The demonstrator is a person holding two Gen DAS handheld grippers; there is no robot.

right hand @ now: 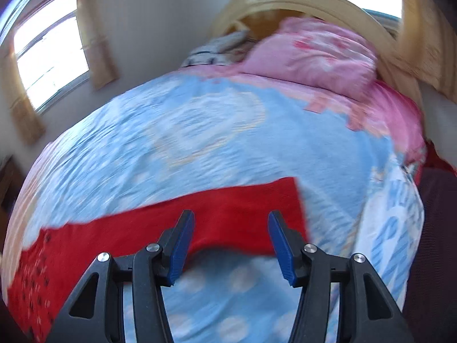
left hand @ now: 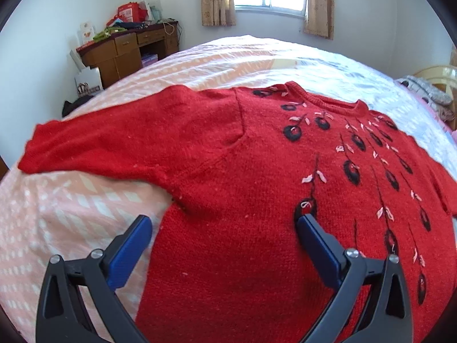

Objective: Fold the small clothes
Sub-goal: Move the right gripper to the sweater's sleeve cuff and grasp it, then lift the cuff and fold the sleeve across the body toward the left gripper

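Blue-padded jaws of the left gripper stand wide apart and grasp nothing, straddling the side hem of the red sweater, which lies flat, front up, across the bed. Its near sleeve reaches toward the bed's edge. In the blurred right wrist view the right gripper, half spread and unladen, hangs over the other sleeve. Pinch each sleeve near its cuff, I judge, then fold inward across the chest.

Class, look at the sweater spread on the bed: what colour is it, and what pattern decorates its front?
Red sweater, with black round flowers and pale pink leaves; clearest in the left wrist view.
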